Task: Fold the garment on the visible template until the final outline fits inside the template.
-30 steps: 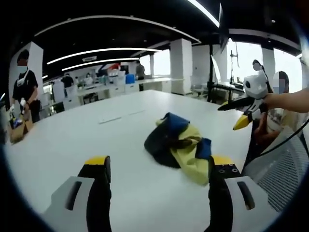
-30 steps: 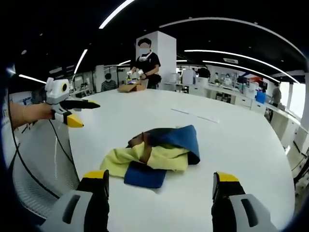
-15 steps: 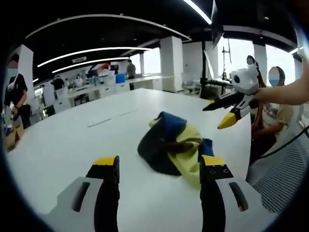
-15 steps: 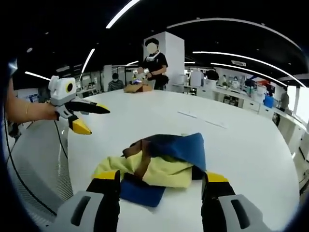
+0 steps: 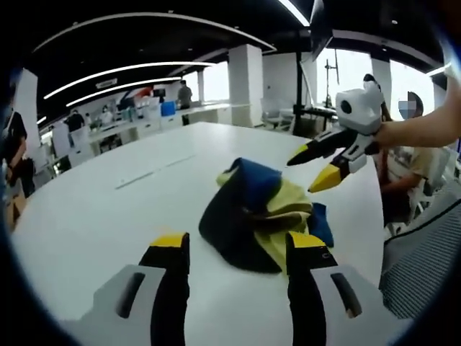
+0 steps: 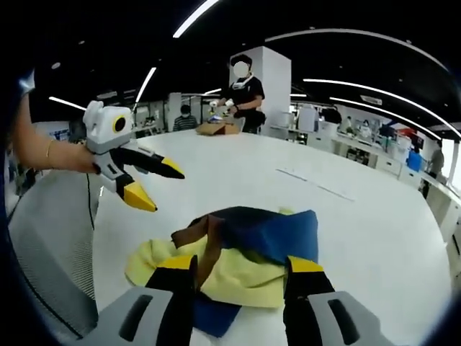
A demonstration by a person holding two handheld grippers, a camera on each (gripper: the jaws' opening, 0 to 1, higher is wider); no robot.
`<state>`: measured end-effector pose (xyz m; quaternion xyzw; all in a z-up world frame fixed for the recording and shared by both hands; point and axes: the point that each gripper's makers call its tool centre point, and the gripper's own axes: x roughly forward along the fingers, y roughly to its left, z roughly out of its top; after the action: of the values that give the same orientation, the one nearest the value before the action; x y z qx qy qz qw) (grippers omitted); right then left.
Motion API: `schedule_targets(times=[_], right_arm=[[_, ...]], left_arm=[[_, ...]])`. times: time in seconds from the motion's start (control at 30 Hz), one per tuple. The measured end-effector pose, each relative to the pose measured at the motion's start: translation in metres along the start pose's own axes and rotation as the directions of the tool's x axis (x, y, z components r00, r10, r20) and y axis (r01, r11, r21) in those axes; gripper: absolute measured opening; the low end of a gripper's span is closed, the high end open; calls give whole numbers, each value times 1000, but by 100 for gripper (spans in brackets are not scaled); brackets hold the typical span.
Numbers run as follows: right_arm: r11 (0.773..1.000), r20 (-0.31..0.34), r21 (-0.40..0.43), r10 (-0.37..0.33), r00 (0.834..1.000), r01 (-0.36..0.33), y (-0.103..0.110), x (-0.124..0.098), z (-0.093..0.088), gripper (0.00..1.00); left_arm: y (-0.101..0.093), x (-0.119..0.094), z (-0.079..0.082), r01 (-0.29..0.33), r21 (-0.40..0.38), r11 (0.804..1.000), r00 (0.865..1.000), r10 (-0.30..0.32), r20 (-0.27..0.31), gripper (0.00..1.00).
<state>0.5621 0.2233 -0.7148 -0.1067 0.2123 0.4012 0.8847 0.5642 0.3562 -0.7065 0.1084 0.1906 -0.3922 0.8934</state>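
A crumpled garment [image 5: 256, 209] in dark navy, blue and yellow lies in a heap on the white table [image 5: 94, 223]. In the left gripper view my left gripper [image 5: 239, 244] is open, its yellow-tipped jaws low over the heap's near edge. My right gripper [image 5: 308, 171] reaches in from the right, open, just above the heap's far side. In the right gripper view the garment [image 6: 248, 241] sits right behind my open right gripper [image 6: 240, 265]. The left gripper [image 6: 167, 190] hangs open at the heap's left. Faint pale marks [image 5: 148, 176] cross the table beyond.
A person [image 6: 245, 86] stands at the far table end by a cardboard box [image 6: 220, 128]. Another person [image 5: 410, 144] sits at the table's edge. A grey mesh chair [image 5: 425, 267] stands beside that edge. Desks and pillars fill the room behind.
Both grippers have come closer to the heap from opposite sides. Each gripper's jaws stand narrower apart than before. The garment has not moved.
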Motion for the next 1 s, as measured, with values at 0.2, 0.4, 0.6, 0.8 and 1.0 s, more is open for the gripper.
schedule_targets(times=[0.2,0.4,0.6,0.8,1.0], right_arm=[[999,-6,-21,31,999,-31,-1,17,1,38],[998,-5,-39,54,999,-54,-3,31,2,32],[995,-17,-61,77,997,-78,-3,44,1,26],[988,-57,-103,109,992,-114,1,53,-5,18],[983,-84,-141,107,991,-118,0,56,-8,7]], left_arm=[[8,18,-8,5,1,1000,999,-5,-43,42],[16,38,-18,6,-7,1000,996,-7,-93,40],[20,54,-28,10,-43,999,992,-15,-127,38],[19,67,-39,18,-80,997,985,-31,-168,30],[14,72,-49,34,-96,995,975,-54,-215,19]])
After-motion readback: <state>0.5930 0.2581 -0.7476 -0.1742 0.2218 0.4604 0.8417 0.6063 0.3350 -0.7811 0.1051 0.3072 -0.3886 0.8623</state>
